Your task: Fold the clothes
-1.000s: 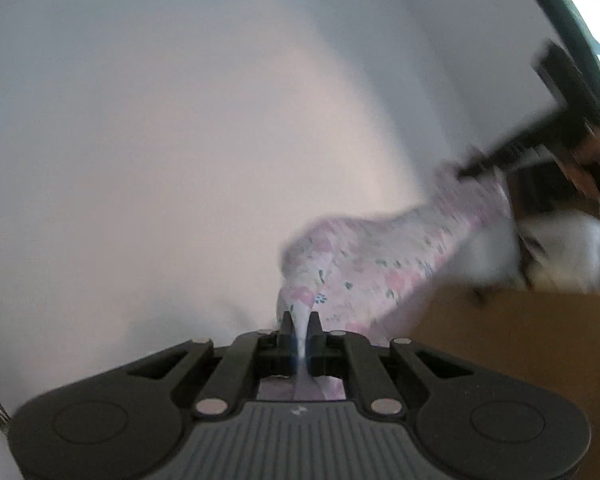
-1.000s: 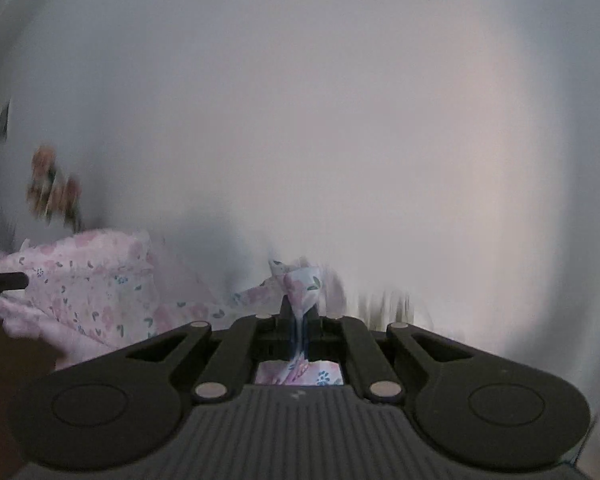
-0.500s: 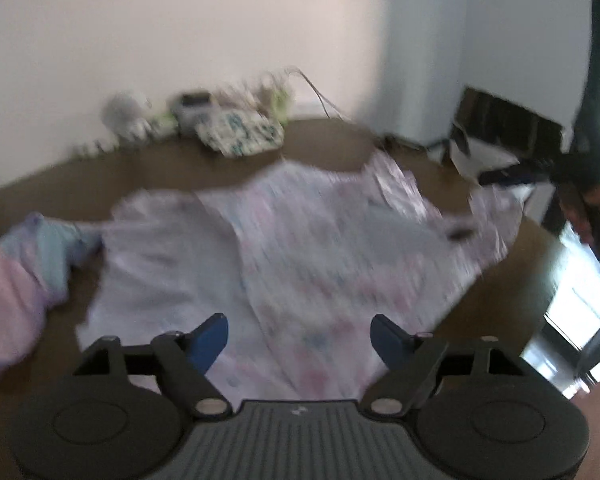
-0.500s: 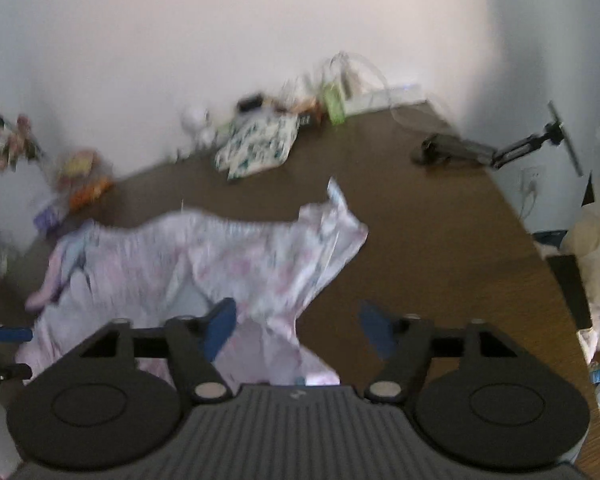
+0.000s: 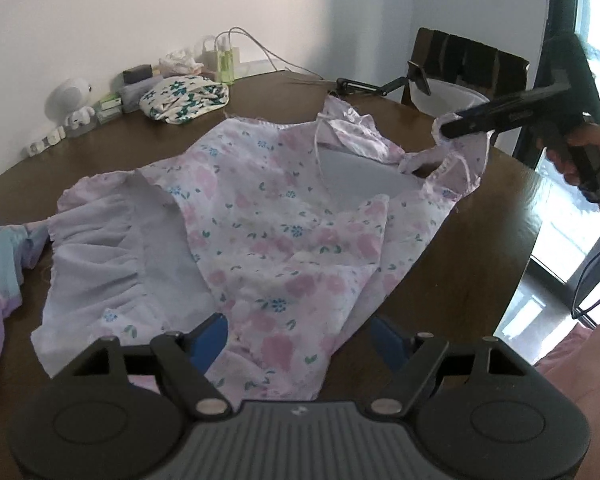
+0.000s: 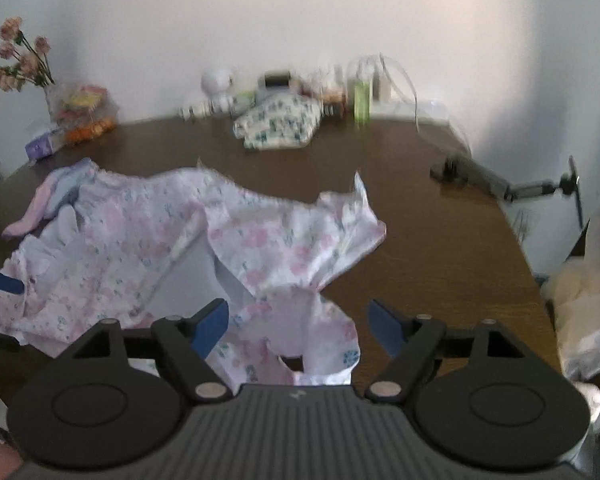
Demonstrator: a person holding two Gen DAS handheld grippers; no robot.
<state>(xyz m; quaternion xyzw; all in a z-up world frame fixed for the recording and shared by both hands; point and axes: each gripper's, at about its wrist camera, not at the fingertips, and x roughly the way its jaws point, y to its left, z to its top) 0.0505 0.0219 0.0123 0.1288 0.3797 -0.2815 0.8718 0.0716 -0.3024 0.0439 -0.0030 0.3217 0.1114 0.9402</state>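
A pink floral dress lies spread, rumpled, inside partly showing, on the table.

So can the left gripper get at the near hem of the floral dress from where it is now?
Probably yes: the left gripper is open, and the floral dress hem lies between its fingers, uncovered.

**Floral dress spread on the table**

From my left wrist camera I saw the left gripper with its blue-tipped fingers spread wide over the near hem of a pale pink floral cotton dress. It lay crumpled on the dark brown wooden table. The right gripper hovered at its far strap.
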